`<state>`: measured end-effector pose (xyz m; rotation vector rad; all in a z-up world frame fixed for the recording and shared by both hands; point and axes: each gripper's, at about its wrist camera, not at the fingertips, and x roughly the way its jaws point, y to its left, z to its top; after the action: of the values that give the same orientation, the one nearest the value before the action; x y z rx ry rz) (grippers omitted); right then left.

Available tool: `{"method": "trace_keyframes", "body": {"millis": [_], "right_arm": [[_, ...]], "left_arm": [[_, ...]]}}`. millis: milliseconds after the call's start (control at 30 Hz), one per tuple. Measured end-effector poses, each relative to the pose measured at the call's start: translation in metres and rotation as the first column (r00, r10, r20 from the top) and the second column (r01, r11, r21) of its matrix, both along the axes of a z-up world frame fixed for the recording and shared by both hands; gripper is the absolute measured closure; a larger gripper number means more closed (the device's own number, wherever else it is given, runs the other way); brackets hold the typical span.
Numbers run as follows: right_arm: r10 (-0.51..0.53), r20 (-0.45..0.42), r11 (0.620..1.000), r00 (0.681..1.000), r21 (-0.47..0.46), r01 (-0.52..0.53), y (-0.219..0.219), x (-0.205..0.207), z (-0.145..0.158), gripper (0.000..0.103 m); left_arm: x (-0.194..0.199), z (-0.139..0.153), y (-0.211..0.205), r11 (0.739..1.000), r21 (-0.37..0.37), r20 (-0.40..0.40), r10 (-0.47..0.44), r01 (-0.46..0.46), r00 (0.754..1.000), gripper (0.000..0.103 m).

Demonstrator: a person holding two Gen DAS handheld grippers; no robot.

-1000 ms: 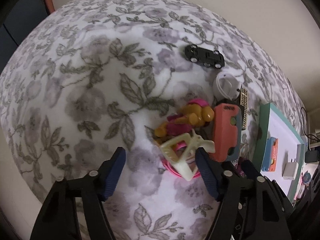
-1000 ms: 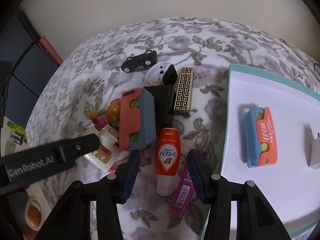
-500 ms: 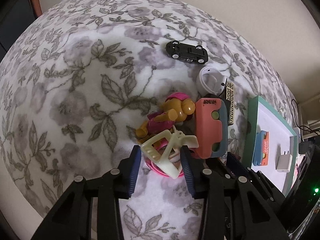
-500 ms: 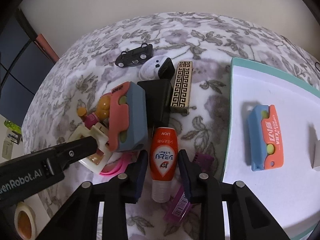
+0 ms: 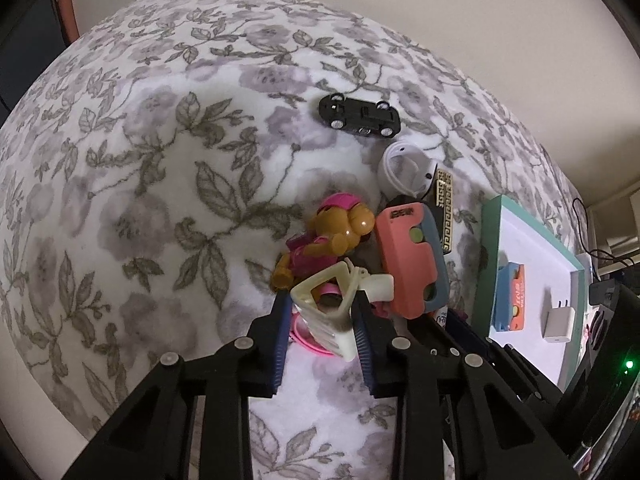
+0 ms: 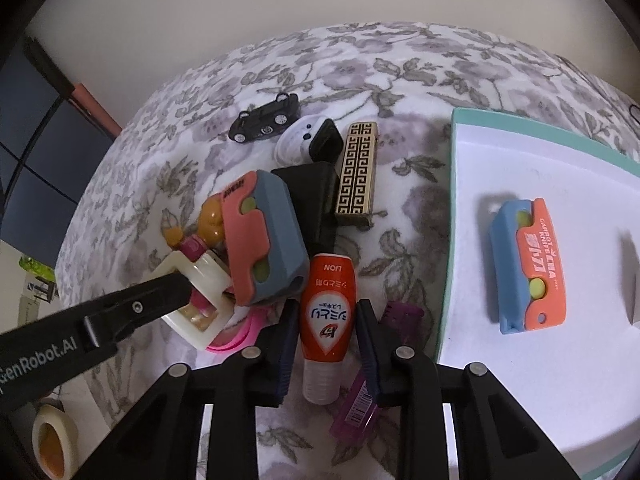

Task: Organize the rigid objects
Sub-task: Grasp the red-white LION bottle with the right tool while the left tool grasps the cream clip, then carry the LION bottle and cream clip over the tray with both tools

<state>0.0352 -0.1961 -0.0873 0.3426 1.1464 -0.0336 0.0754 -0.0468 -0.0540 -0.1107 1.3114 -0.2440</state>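
Grabbing time: left gripper [image 5: 322, 300] closes on the cream hair clip [image 5: 340, 304], right gripper [image 6: 326, 312] closes on the orange tube [image 6: 326, 312]. Next, I think, lift both toward the tray [image 6: 452, 200] at three o'clock.

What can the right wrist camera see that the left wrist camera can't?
Only the right wrist view shows the orange tube between the right gripper jaws, which are closing on it, plus the purple comb and a tape roll.

Only the left wrist view shows the white charger whole.

Both show the cream hair clip in the closing left gripper, the black toy car and the tray.
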Motion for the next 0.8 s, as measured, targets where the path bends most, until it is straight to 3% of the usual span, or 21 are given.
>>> {"method": "trace_keyframes", "body": {"millis": [600,800], "right_arm": [[-0.027,0.11,0.998,0.994,0.066,0.019,-0.007,-0.008,0.039,0.073],[-0.078,0.115,0.994,0.99,0.084,0.069,-0.02,-0.014,0.043,0.073]], "left_arm": [[-0.007,0.043,0.003,0.998,-0.055,0.124,0.003,0.003,0.992,0.072],[-0.009,0.053,-0.002,0.995,-0.102,0.139,-0.001,0.016,0.99,0.072]]}}
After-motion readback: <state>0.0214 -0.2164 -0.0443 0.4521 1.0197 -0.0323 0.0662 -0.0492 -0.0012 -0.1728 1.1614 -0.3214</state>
